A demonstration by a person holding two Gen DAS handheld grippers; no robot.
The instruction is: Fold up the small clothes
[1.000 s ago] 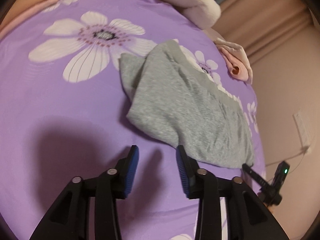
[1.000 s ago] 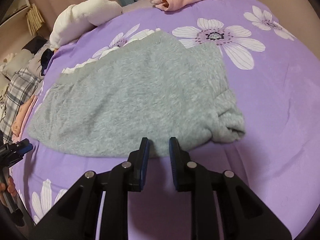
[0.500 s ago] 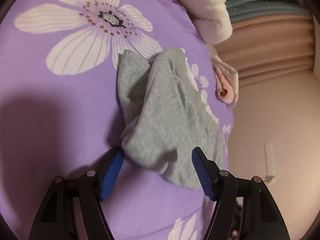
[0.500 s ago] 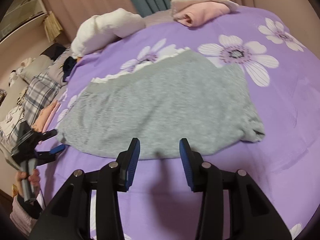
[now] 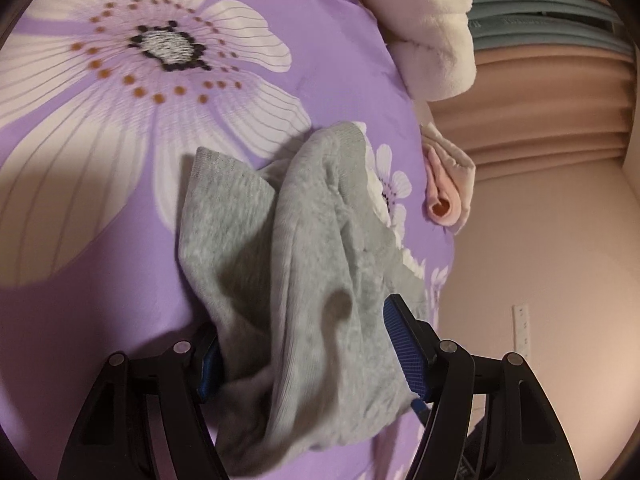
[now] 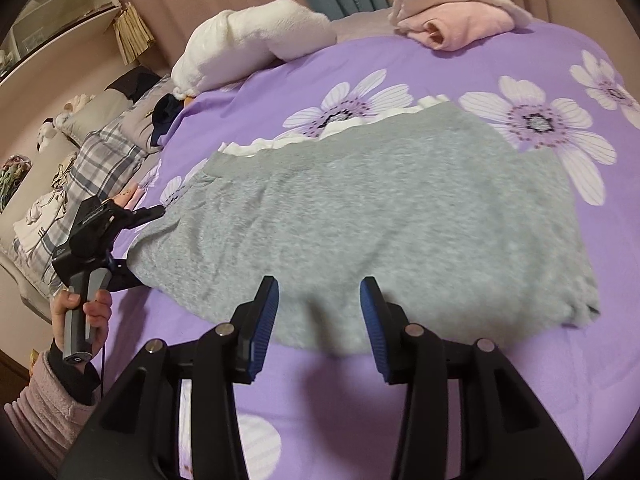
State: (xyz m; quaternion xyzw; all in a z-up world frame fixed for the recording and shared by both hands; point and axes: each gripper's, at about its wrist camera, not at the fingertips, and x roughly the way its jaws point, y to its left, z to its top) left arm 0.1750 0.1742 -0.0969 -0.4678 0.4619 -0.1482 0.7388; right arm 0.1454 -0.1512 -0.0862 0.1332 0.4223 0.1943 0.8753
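A small grey knit garment lies spread on the purple flowered bedspread, with a white frilled edge along its far side. In the left wrist view its near end lies bunched between my left gripper's wide-open fingers. My left gripper also shows in the right wrist view at the garment's left end, jaws apart around the cloth edge. My right gripper is open and empty, just in front of the garment's near edge.
A folded pink cloth and a white fluffy bundle lie at the far edge of the bed. Plaid and other clothes are piled at the left. A wall with a socket stands beyond the bed.
My left gripper opened wide and moved forward, so the garment's end now lies between its fingers. My right gripper opened and drew back a little from the near edge.
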